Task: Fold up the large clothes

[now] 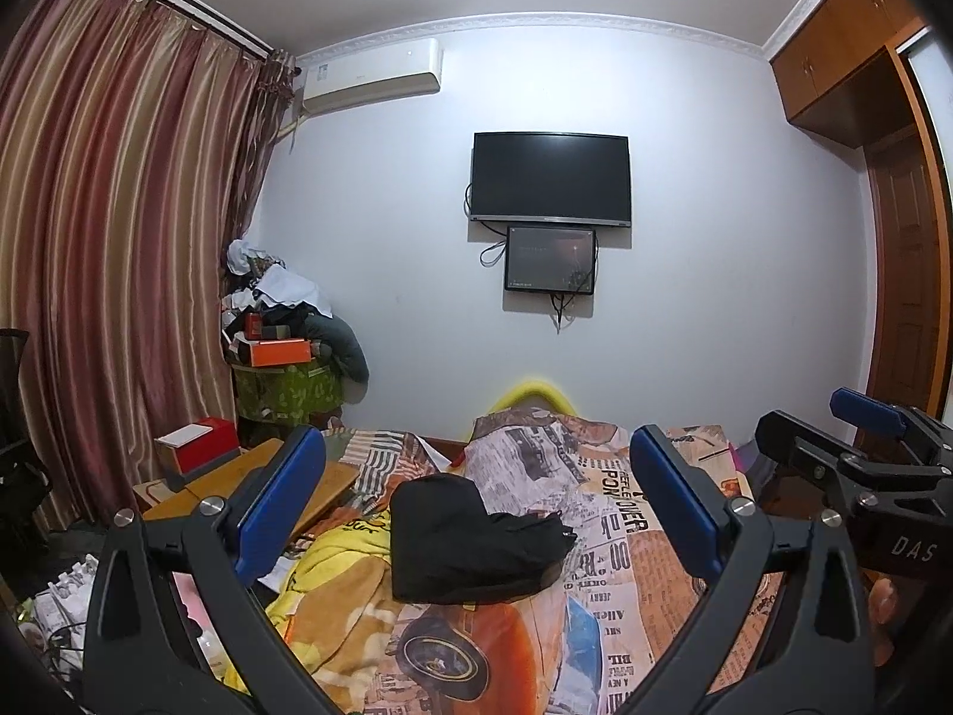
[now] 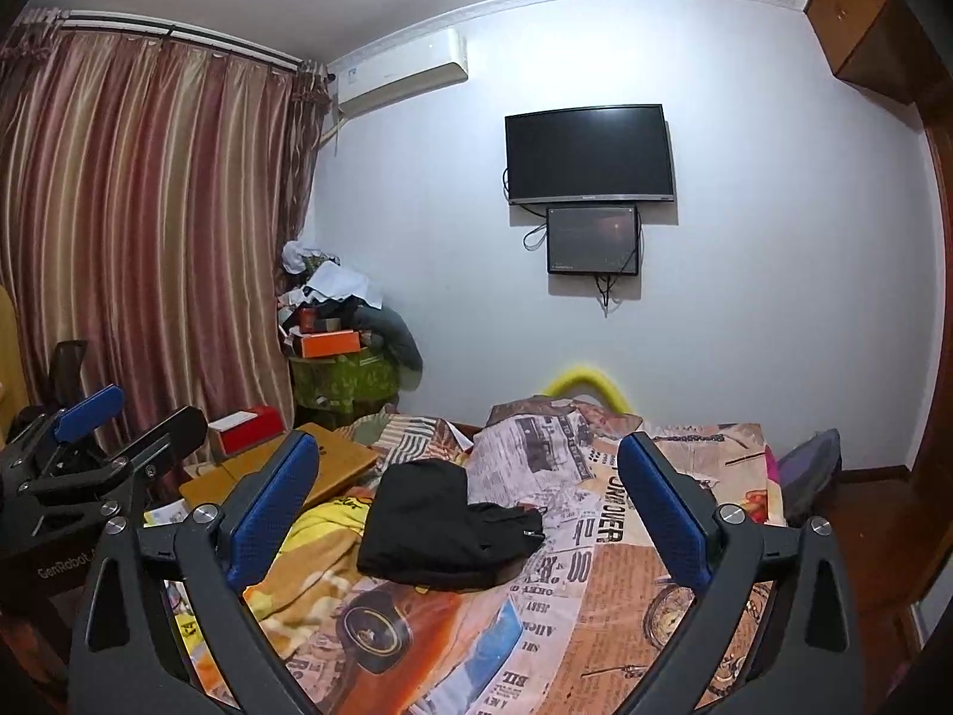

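Observation:
A black garment (image 1: 470, 542) (image 2: 441, 530) lies bunched in a compact, roughly folded heap in the middle of the bed, on a newspaper-print cover (image 1: 613, 536) (image 2: 595, 566). My left gripper (image 1: 476, 438) hovers above the bed's near end, jaws spread wide, blue pads (image 1: 280, 506) empty. My right gripper (image 2: 467, 444) is open just as wide beside it, with nothing between its pads (image 2: 667, 518). Each gripper shows in the other's view: the right one (image 1: 825, 417) at the right edge, the left one (image 2: 134, 417) at the left edge. Neither touches the garment.
A yellow blanket (image 1: 333, 560) lies crumpled on the bed's left side. Left of the bed are a wooden board (image 1: 250, 476) and a red box (image 1: 196, 447). A pile of boxes and clothes (image 1: 280, 345) fills the corner by the curtain (image 1: 119, 238). A wardrobe (image 1: 893, 298) stands at right.

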Action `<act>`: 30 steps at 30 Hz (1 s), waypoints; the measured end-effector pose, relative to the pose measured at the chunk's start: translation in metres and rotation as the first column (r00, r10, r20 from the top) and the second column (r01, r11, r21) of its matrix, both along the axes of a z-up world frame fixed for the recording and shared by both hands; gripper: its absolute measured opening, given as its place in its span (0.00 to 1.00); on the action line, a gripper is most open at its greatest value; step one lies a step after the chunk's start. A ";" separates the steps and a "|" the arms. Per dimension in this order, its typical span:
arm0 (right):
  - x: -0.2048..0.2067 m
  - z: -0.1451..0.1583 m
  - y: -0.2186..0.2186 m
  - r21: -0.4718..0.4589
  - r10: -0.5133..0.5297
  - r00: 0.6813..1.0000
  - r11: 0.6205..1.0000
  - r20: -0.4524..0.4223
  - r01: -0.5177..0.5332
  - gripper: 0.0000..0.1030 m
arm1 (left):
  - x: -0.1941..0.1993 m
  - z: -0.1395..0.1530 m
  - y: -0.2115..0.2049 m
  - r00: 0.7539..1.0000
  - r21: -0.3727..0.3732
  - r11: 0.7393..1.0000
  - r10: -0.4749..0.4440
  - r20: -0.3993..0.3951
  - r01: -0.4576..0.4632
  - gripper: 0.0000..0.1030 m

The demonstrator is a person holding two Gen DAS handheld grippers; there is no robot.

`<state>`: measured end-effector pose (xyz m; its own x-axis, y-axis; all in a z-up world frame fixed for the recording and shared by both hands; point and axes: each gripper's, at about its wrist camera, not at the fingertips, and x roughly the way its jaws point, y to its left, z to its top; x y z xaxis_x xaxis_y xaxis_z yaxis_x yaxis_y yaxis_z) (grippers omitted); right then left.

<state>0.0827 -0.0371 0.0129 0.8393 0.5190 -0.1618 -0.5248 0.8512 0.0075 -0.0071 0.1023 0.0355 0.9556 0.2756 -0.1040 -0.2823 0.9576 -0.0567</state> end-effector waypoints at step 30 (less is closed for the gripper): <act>-0.005 -0.001 -0.003 -0.011 0.011 0.999 1.000 -0.046 -0.012 0.97 | 0.006 -0.007 0.001 1.000 -0.018 1.000 0.004 -0.028 -0.005 1.00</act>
<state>0.0777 -0.0401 0.0118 0.8249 0.5263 -0.2062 -0.5337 0.8454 0.0227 -0.0012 0.1031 0.0285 0.9511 0.2775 -0.1355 -0.2881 0.9553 -0.0658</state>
